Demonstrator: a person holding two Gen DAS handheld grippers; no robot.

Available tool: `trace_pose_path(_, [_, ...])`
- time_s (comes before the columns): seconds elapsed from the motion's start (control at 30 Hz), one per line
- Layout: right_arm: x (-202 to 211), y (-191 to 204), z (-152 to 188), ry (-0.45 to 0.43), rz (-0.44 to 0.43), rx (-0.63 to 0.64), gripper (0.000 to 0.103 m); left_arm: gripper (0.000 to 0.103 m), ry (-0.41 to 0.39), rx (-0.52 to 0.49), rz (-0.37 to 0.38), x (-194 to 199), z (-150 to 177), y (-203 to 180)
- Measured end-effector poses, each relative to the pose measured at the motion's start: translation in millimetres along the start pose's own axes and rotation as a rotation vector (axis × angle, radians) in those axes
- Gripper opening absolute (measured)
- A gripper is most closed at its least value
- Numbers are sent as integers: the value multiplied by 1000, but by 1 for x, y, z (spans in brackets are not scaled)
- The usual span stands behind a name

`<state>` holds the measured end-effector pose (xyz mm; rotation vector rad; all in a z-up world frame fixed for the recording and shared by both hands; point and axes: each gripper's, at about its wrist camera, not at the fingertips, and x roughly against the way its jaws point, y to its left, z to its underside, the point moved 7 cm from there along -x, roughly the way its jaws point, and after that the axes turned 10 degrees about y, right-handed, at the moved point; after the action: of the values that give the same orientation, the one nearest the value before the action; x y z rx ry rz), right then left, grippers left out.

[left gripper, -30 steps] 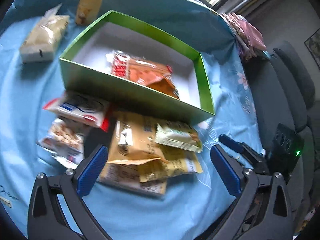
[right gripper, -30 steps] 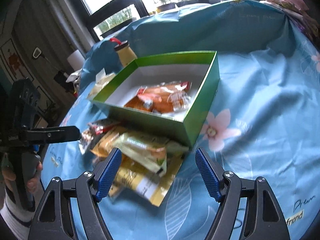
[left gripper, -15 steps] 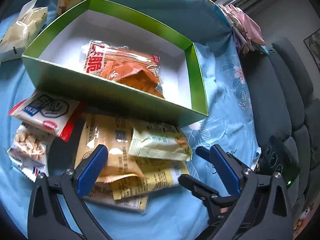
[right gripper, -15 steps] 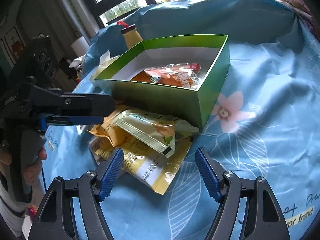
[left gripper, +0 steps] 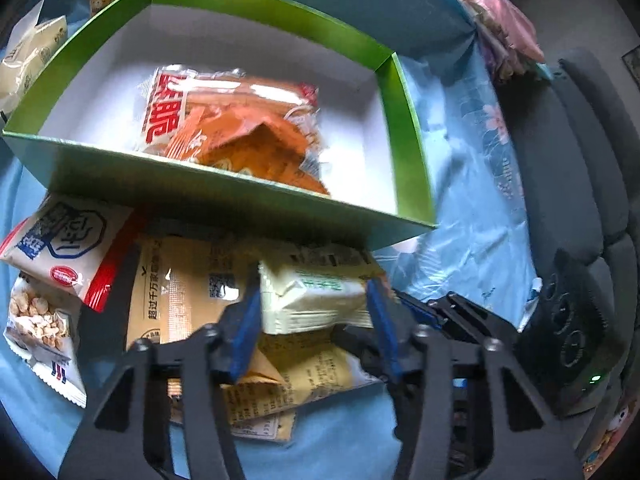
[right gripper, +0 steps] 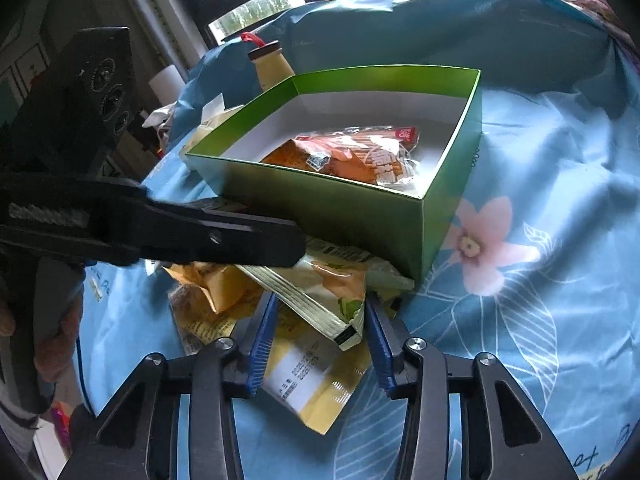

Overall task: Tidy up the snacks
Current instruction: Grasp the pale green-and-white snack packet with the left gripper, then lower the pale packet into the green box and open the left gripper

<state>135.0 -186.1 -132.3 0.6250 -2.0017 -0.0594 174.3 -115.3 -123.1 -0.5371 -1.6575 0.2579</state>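
Against the near wall of the green box (left gripper: 224, 208), on the blue flowered cloth (right gripper: 540, 280) that covers the worktop, lies a loose heap of snack packets. On top of the heap sits a pale green-and-white packet (left gripper: 316, 300). The left gripper (left gripper: 314, 322) has its blue fingers (left gripper: 244, 320) on either side of this packet and they are closing; the pads look to be touching its two ends. From the opposite side the right gripper (right gripper: 316, 340) is closing as well, its fingers (right gripper: 262, 344) flanking the corner of the same packet (right gripper: 320, 300), which fills the gap between them, though whether those pads press it I cannot tell.

Under the pale packet lie a tan packet (left gripper: 180, 288) and yellow ones (left gripper: 296, 376). Toward the left edge of the heap are a white packet with blue and red print (left gripper: 64, 248) and a clear bag of nuts (left gripper: 36, 320).

Inside the box, on its white floor, rests an orange-and-red snack packet (left gripper: 232, 120). Beyond the box's far corner stands a yellow bottle (right gripper: 272, 66) with a dark cap, and a cream bag (left gripper: 28, 56) lies to its left.

Past the right edge of the worktop is a dark grey chair (left gripper: 580, 160). A hand (right gripper: 52, 344) holds the left gripper's handle.
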Motion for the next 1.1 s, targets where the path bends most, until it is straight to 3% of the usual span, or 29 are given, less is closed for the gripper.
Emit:
trace_pose_path(0.07, [-3,-2,0,3,-7,-8,32,33,-7,0,-15,-1,-1,3])
trace_pose_path(0.23, [-5,-4,-1,-3,-8,-3,24,22,-5,3,-8,-3,-2,5])
trace_pose_path(0.37, [-4,0,-2,-13,17,29,18,21,-6,-37,-38,-5,1,-1])
trace_pose_path(1.1, [28,39,10,-63,-24,91,17,21,-120,-71,-34,37,42,-7])
